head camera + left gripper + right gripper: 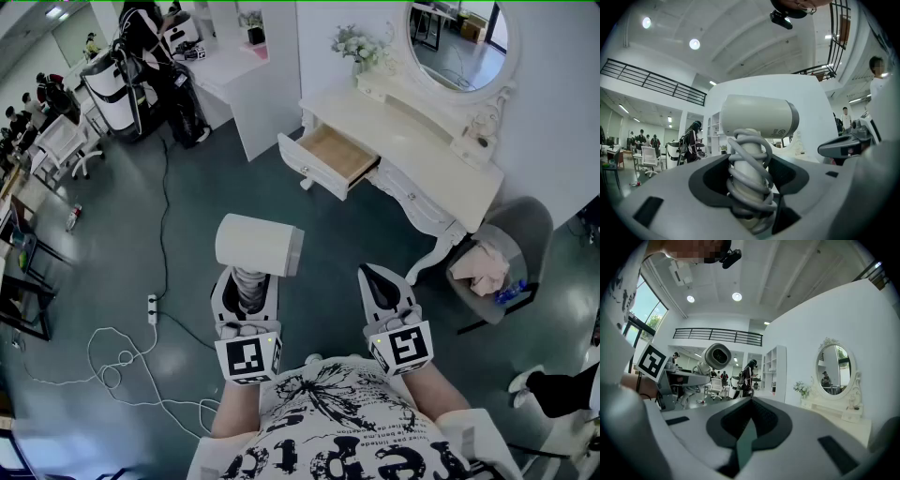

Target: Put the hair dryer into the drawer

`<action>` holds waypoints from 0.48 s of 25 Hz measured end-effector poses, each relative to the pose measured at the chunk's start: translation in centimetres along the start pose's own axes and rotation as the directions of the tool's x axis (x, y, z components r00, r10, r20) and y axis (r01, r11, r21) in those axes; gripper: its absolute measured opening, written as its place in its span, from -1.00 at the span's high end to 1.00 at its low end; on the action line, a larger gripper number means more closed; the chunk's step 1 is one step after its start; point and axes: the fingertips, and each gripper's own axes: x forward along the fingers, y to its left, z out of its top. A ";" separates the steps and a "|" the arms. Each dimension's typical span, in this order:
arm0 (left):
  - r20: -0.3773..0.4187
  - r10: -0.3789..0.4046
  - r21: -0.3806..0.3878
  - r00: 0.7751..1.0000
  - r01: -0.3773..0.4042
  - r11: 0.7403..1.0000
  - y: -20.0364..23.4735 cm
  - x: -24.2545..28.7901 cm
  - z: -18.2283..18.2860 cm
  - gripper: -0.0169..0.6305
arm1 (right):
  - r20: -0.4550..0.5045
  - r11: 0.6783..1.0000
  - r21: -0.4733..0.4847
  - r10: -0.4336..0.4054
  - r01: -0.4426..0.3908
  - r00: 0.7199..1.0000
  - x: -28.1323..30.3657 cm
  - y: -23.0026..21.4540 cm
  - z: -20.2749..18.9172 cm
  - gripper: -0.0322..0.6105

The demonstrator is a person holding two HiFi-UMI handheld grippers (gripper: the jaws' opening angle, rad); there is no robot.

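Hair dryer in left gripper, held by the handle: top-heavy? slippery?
Probably front-heavy: the hair dryer carries its bulky barrel out past the left gripper, so it may droop or twist when swung. The cord coiled round its handle likely adds grip but looks squashy, so the hold could shift. The shell looks rigid.

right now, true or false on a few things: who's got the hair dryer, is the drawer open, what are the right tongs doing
1. The left tongs hold the hair dryer by its handle. True.
2. The drawer of the dressing table is shut. False: it stands pulled out, and the hair dryer is not in it yet.
3. The right tongs grip the cord. False: they are shut on nothing; the cord is wound round the hair dryer's handle.
4. A round mirror stands on the dressing table. True.
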 end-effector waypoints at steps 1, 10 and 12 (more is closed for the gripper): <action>-0.002 -0.001 0.000 1.000 0.001 1.000 0.2 0.0 -0.1 0.16 | -0.001 1.000 0.005 -0.006 0.006 1.000 0.0 0.0 -0.2 0.87; 0.013 -0.021 0.021 1.000 0.020 1.000 1.8 0.1 -0.3 0.16 | -0.005 0.999 0.022 -0.048 0.048 0.999 1.1 0.6 -0.1 0.87; 0.014 -0.024 0.020 1.000 0.024 1.000 2.2 0.2 -0.3 0.16 | -0.007 0.999 0.027 -0.045 0.045 0.999 1.5 0.9 -0.1 0.87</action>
